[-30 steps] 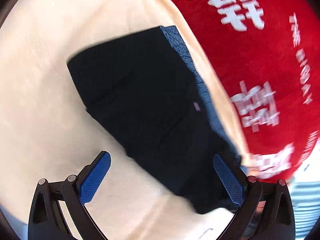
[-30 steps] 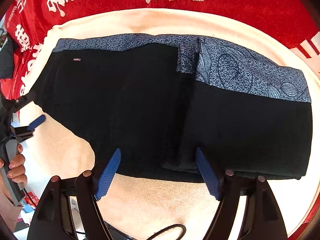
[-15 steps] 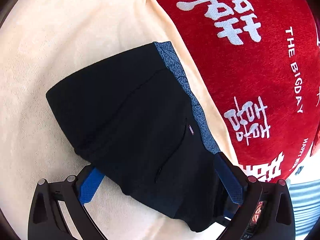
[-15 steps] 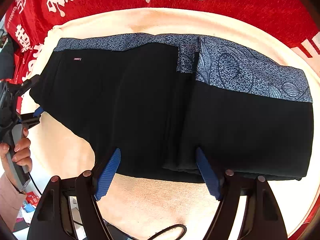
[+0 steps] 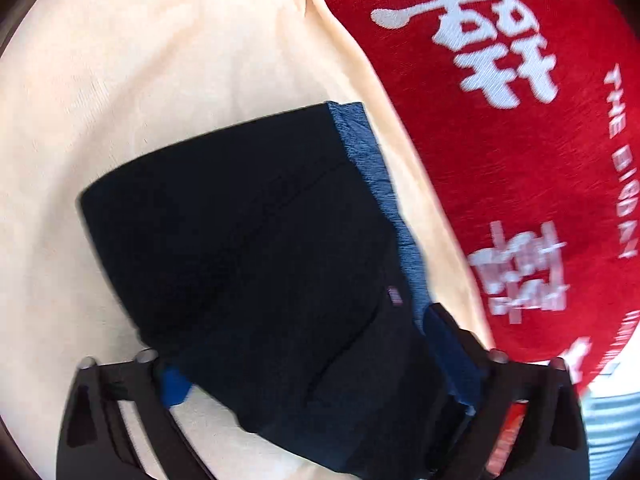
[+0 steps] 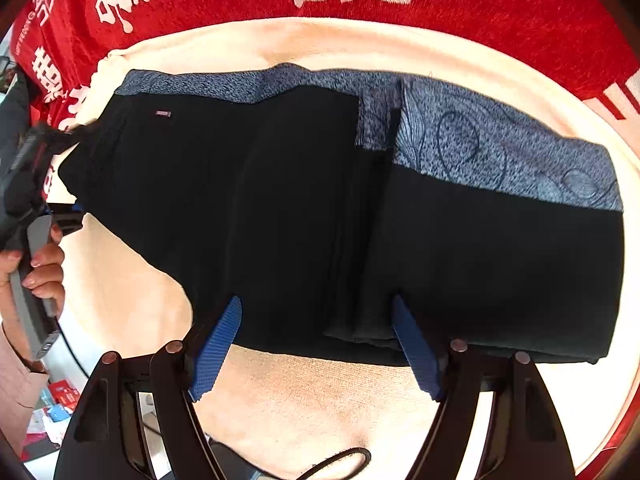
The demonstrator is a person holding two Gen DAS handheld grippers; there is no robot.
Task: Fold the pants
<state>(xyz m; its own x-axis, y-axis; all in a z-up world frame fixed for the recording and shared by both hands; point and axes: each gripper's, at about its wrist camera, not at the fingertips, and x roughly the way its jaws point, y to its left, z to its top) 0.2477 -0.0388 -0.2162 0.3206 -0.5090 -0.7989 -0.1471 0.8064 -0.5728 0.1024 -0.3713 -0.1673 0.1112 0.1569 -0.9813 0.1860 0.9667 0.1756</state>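
The black pants [image 6: 280,200] with a blue-grey patterned band lie folded on a cream towel [image 6: 320,400]. My right gripper [image 6: 317,308] stands open over their near edge, with the blue pads [image 6: 216,348] on either side of a fold and not pressing. In the left wrist view the left gripper [image 5: 304,344] straddles the narrow end of the pants [image 5: 248,248]. Its jaws are closing with the cloth between them. One blue pad [image 5: 174,388] sits under the black edge and the other is by the patterned band. From the right wrist view the left gripper [image 6: 60,176] appears at the pants' left end.
A red cloth [image 5: 520,200] with white characters lies under the towel and reaches beyond it. A hand [image 6: 44,272] grips the left tool's handle at the left edge. A black cable [image 6: 340,460] runs below the towel's near edge, and small clutter [image 6: 56,400] lies lower left.
The left gripper has moved forward over the pants' end, so the cloth now lies between its jaws, which have narrowed. The right gripper has stayed still.
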